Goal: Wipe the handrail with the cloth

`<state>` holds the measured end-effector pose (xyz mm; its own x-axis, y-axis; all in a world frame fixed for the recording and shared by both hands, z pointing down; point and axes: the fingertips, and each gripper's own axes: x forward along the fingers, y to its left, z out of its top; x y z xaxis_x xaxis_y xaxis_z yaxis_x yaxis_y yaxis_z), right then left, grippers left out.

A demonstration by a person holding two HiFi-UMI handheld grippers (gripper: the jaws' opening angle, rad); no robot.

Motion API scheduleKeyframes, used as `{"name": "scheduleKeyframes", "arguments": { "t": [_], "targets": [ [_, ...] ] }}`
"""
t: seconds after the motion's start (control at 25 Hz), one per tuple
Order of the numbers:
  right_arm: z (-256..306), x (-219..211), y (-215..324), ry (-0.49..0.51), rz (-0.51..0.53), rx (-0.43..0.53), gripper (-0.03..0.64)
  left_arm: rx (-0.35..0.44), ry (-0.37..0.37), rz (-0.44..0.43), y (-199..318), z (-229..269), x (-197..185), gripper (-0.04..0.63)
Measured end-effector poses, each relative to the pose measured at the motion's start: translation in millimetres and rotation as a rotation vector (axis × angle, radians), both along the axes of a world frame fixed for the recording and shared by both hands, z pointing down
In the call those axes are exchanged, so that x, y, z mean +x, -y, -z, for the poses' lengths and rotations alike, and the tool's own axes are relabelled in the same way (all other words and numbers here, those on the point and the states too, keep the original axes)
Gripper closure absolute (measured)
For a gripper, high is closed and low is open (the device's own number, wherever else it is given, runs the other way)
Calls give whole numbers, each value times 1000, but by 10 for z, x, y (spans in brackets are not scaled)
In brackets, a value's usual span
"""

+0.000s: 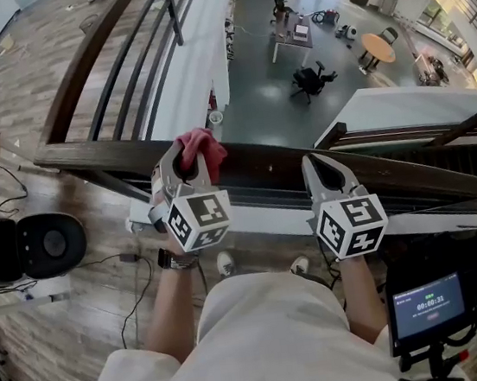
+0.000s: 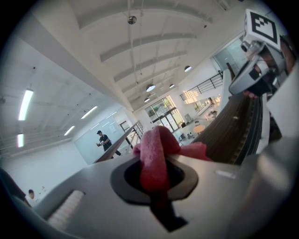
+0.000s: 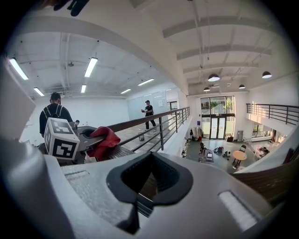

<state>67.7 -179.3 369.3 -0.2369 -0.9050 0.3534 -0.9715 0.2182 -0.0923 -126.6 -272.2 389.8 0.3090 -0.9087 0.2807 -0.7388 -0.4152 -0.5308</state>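
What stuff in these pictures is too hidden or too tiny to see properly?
- Head view: the spot where the cloth meets the handrail; the left tongs cover it.
- Left gripper view: the cloth's lower end, tucked down between the tongs.
- Head view: the words on the small screen, too tiny to read.
- Head view: the handrail's right end, cut off by the picture's edge.
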Motion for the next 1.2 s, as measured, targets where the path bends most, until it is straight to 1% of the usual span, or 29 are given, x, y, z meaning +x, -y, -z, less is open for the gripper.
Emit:
{"name": "scheduleKeyframes", "arguments": {
  "t": [0.72, 1.2],
  "targets": [
    [-39, 43, -8, 15, -9, -2, 614, -7, -17, -12, 14, -38, 46, 571],
    [-85, 100, -61, 29, -19, 0, 614, -20, -6, -27, -13, -86, 124, 571]
  ]
}}
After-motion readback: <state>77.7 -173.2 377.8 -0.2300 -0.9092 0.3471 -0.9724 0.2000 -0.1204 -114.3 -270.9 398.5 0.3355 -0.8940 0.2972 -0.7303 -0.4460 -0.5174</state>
